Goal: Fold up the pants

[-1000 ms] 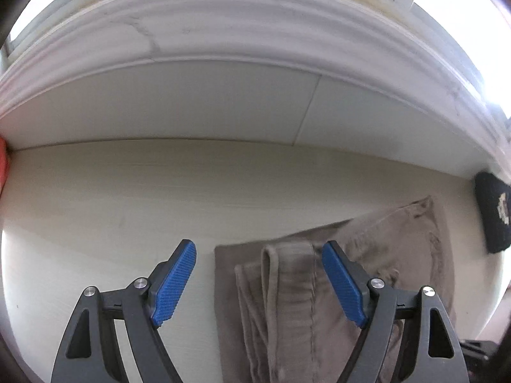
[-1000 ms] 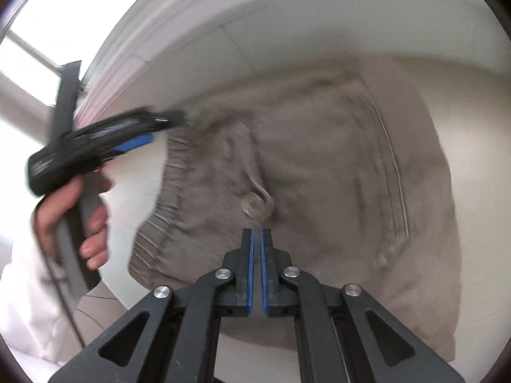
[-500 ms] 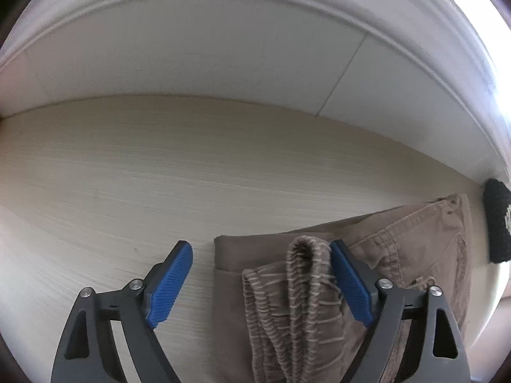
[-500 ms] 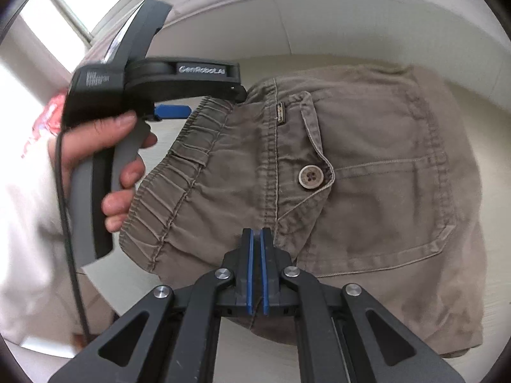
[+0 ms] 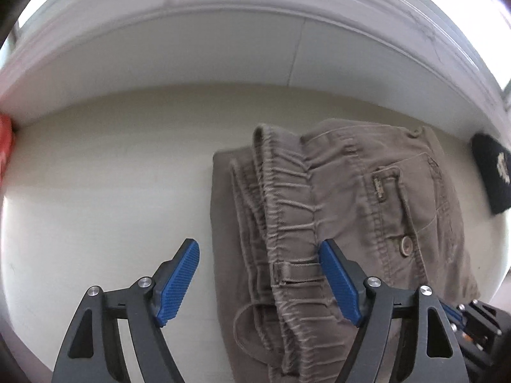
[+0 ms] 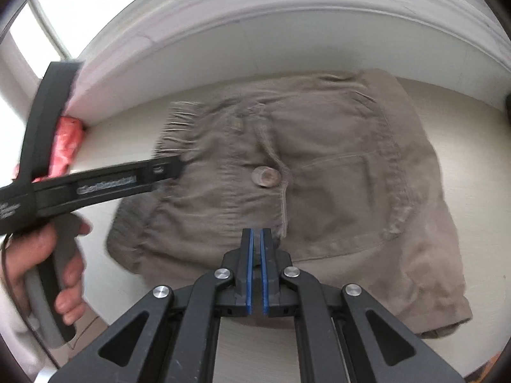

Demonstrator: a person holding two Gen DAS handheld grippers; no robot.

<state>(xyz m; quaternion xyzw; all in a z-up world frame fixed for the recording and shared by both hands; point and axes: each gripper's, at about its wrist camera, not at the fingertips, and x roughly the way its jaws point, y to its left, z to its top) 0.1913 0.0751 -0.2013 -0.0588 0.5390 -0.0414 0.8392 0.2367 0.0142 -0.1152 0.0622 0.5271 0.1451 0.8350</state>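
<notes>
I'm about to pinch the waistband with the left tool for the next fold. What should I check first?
1. Left tool astride the elastic waistband, blue pads not yet pressing: ok; jaws closing.
2. Right tool shut, holding nothing: ok.
3. Pants folded in a compact stack on the table: ok.
4. Black item clear of the pants: ok.
5. All waistband layers between the pads: cannot tell.

Bright daylight from window, glare at top corners; fisheye edges curved, right view motion-blurred.
</notes>
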